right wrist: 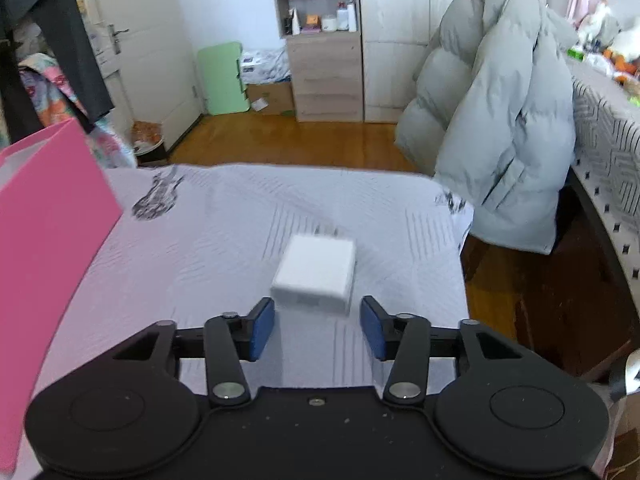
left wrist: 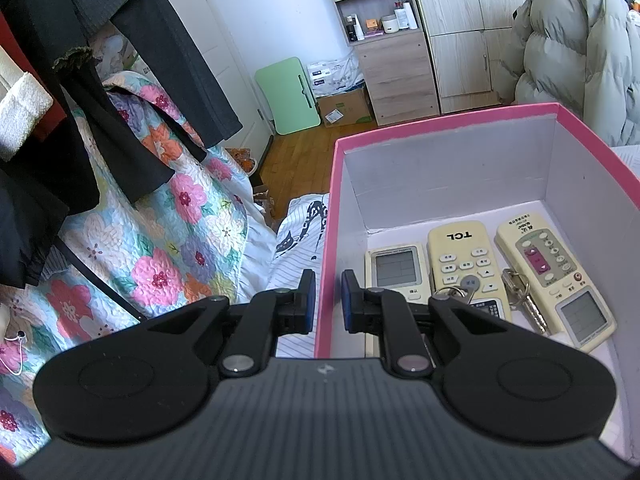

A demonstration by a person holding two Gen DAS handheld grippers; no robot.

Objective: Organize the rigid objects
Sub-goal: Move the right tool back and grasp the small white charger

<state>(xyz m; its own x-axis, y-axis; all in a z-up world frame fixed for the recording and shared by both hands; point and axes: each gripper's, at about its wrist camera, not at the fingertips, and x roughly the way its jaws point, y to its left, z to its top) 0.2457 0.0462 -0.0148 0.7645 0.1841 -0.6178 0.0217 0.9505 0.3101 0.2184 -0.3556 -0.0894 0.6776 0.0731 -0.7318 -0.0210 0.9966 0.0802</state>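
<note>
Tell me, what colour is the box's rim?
Pink; the box rim shows best in the left wrist view.

Bed (right wrist: 224,240) with pale striped sheet carries the items. White block-shaped charger (right wrist: 316,276) lies directly on the sheet, just ahead of the right claw (right wrist: 318,330), slightly blurred. Pink box (right wrist: 52,216) stands on the bed, left of that claw.

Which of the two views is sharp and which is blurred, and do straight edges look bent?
Left wrist view: sharp, the three cream remote controls readable; the pink cardboard box rim bows. Right wrist view: motion-blurred, the small white plastic charger cube smeared.
</note>
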